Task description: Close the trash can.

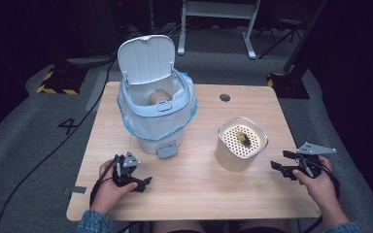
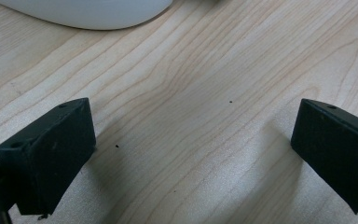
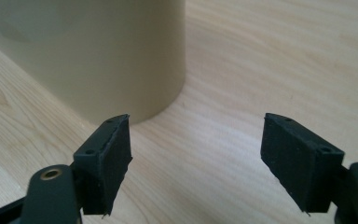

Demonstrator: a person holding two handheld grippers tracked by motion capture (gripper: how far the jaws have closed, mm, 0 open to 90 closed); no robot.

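A white bin [image 1: 155, 121] with its lid [image 1: 145, 58] flipped up stands at the back left of the wooden table [image 1: 199, 189]; a clear bag lines it and something tan lies inside. A beige canister [image 1: 241, 145] with a perforated top carries a small dark-yellow piece [image 1: 243, 138]. My left gripper [image 1: 143, 183] rests low in front of the bin, jaws open over bare wood [image 2: 193, 154], the bin's base [image 2: 88, 11] just beyond. My right gripper [image 1: 279, 160] sits right of the canister, open [image 3: 196, 158], with the canister wall [image 3: 98, 51] close ahead of its left jaw.
A round grommet hole [image 1: 225, 97] marks the table's far side. White desk legs [image 1: 218, 19] stand on the grey floor behind. Yellow-black tape [image 1: 56, 85] and a black cable [image 1: 53, 150] lie to the left.
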